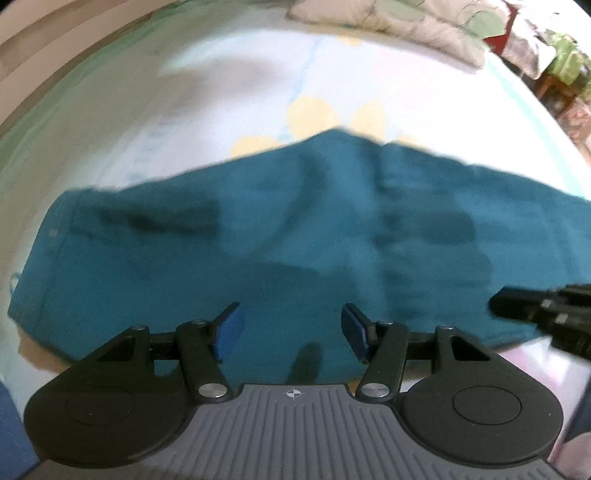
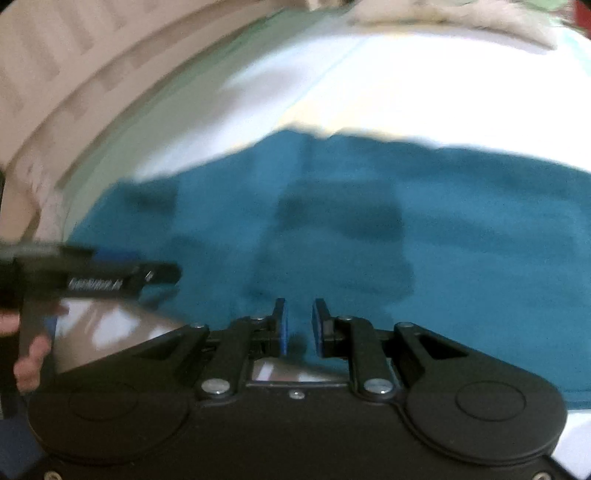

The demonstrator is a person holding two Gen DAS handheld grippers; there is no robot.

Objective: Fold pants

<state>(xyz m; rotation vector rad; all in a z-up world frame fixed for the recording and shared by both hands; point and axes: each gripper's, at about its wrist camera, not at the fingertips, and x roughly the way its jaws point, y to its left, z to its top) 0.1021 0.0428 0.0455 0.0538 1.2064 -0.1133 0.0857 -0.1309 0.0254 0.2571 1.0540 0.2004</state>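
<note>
Nearest us, our left claw [image 1: 292, 332] hangs wide apart and empty, our right claw [image 2: 299, 326] narrowly parted and empty; just beyond both, teal pants [image 1: 258, 236] lie spread flat across a pale bedsheet [image 1: 229, 85], pillow [image 1: 388, 22] farthest

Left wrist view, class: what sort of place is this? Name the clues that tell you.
Probably a bedroom at home. The teal pants lie on a bed sheet printed with yellow shapes, and a quilted blanket or pillow sits at its far end.
</note>
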